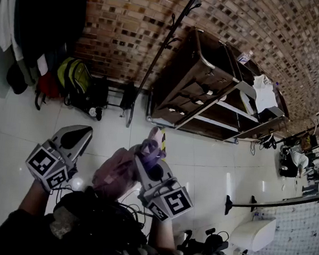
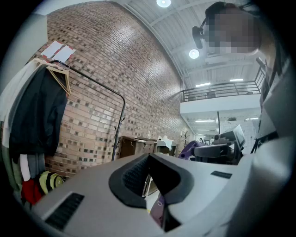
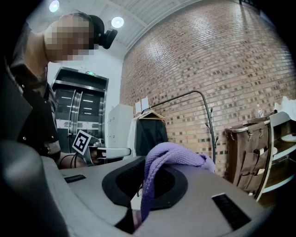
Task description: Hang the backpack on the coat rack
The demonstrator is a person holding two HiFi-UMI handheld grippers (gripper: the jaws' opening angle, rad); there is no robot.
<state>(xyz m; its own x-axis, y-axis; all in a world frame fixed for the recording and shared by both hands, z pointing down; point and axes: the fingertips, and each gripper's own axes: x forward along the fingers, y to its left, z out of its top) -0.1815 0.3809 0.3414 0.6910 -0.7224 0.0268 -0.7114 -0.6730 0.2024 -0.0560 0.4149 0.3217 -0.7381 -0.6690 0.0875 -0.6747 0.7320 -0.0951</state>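
Right hand-held gripper point(image 1: 151, 161) first, head view: it's pinched shut on the purple strap point(image 1: 151, 147). The backpack point(image 1: 113, 174) (mauve blob, pretty blurry) hangs under it, above the floor point(image 1: 13, 132), right in front of the person. The left hand-held gripper point(image 1: 77, 136) sits just beside the bag, not touching it as far as I can see. The coat rack point(image 1: 160, 57) is the thin black pole at the far edge of the floor, against the brick wall point(image 1: 129, 31), between the green bag point(image 1: 74, 79) and the wooden cart point(image 1: 194, 82). It's well apart from the backpack.

Left gripper view: the jaws are a little apart with nothing clamped. A sliver of mauve shows down through the gap. The coat rack point(image 2: 117, 133) is ahead.

Right gripper view: the strap point(image 3: 171, 155) loops up out of the closed jaws and drapes over the top. The coat rack point(image 3: 211, 126) stands ahead, to the right.

My read is that the bag's long axis runs roughly straight down, strap end up and bottom toward the floor. For the step in hand (carrying it over), I'd hold the pinch firm and the loop open. Then I'd lift it above a hook and lower it on, not shove sideways at that skinny pole. The free gripper could calm any swing.
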